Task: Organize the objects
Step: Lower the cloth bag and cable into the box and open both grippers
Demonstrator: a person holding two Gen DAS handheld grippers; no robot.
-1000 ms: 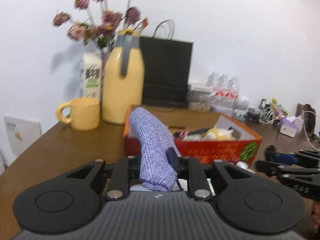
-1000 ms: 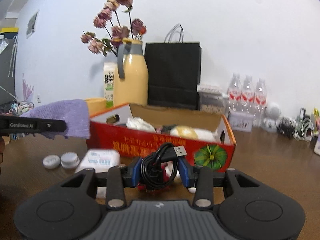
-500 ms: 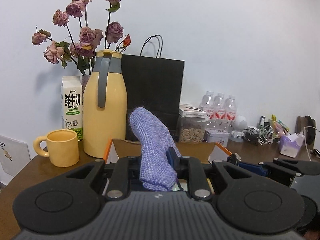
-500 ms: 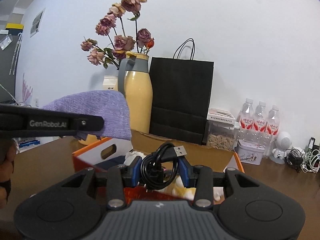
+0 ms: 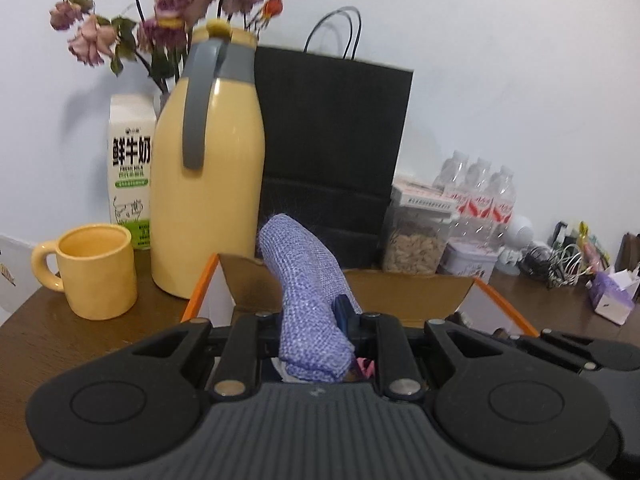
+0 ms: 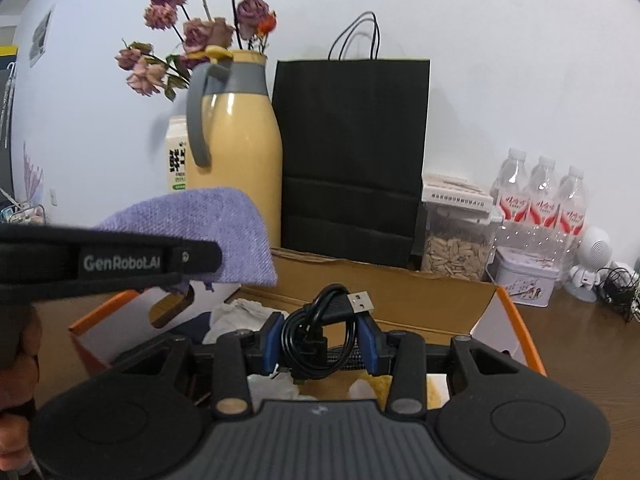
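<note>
My left jaws (image 5: 310, 322) pinch a folded purple woven cloth (image 5: 310, 300) that stands up and curls forward above them. My right jaws (image 6: 320, 338) clamp a coiled black USB cable (image 6: 316, 344), its silver plug poking up to the right. Just beyond and below both sits the open orange-edged cardboard box (image 6: 400, 292) on the brown worktop (image 5: 52, 332).

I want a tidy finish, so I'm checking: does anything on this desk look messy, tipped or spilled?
Nothing is spilled or tipped. The jug, mug and milk carton stand upright. The only mess is a tangle of cables at the far right. The flowers look wilted.
</note>
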